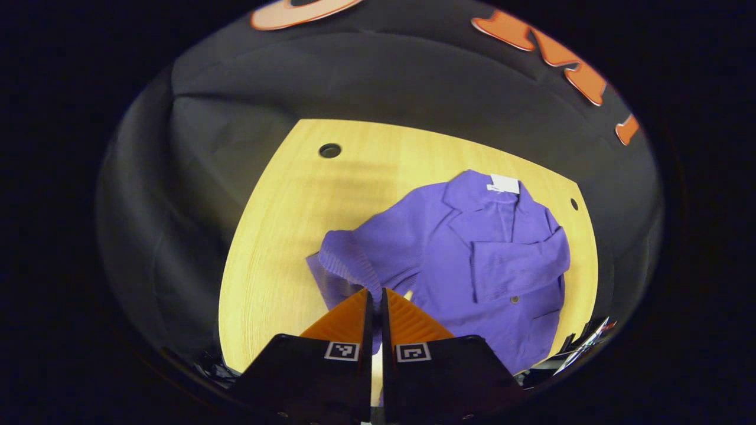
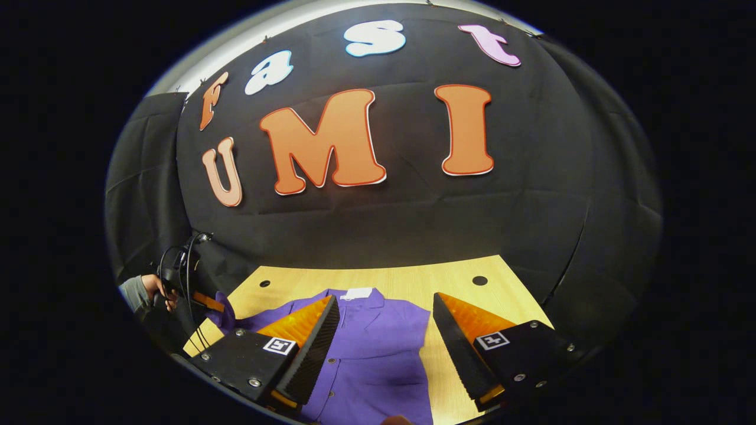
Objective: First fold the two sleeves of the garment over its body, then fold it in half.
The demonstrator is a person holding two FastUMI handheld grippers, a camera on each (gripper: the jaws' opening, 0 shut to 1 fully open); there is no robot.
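Note:
A purple button-up garment lies spread on the wooden table, its collar with a white label at the far end. One sleeve lies folded across its body. My left gripper is shut on the ribbed cuff of the other sleeve, which is lifted off the table. In the right gripper view the garment lies under my right gripper, which hangs open above it with nothing between its fingers. Far left there, a hand holds the left gripper with the raised sleeve.
The table has round holes near its far corners. Black cloth walls close in behind and beside it. Dark clutter shows past the table's near right edge. Bare wood lies left of the garment.

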